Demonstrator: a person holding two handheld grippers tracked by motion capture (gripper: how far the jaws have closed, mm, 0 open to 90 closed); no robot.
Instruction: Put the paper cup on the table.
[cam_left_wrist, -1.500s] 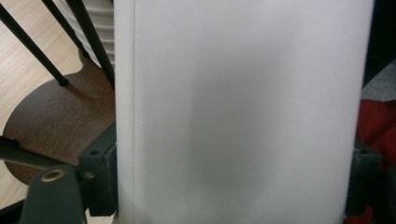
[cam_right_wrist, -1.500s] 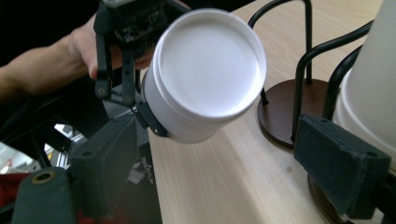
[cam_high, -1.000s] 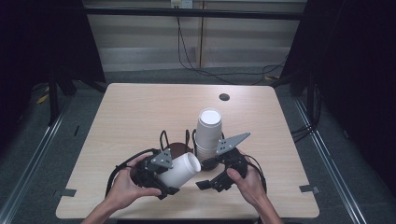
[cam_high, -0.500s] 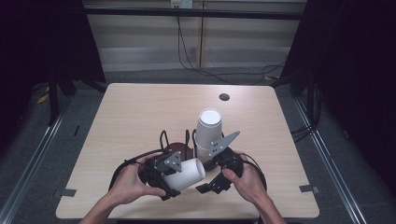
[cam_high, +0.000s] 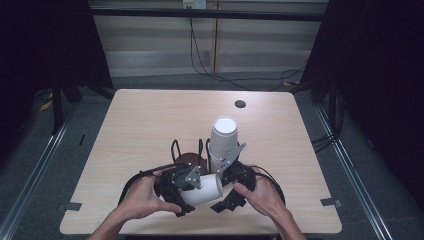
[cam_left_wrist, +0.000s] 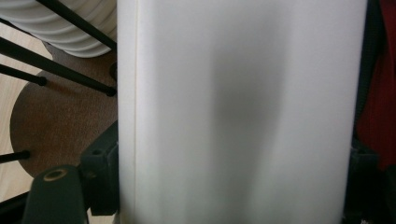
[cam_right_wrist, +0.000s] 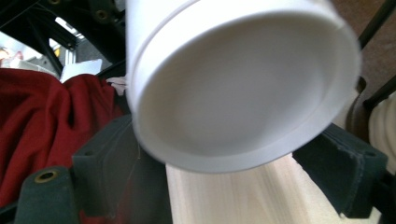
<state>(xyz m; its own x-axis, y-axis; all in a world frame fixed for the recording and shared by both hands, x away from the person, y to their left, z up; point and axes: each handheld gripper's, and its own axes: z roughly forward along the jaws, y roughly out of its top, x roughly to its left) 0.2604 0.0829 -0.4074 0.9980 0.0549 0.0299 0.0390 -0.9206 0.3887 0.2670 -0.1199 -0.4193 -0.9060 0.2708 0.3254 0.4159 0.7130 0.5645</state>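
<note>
Table (cam_high: 150, 120): left hand-held gripper (cam_high: 186, 186) clamps cup (cam_high: 204, 190).

Black hand-held gripper (cam_high: 192, 187) bodies, grey three-cornered plates, black trailing cables, brass-coloured screws, bare forearms

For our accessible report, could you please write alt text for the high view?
Two hands hold a hand-held gripper each at the near edge of a wooden table; the left hand-held gripper clamps a white cup lying sideways, beside a stack of cups in a wire holder.
</note>
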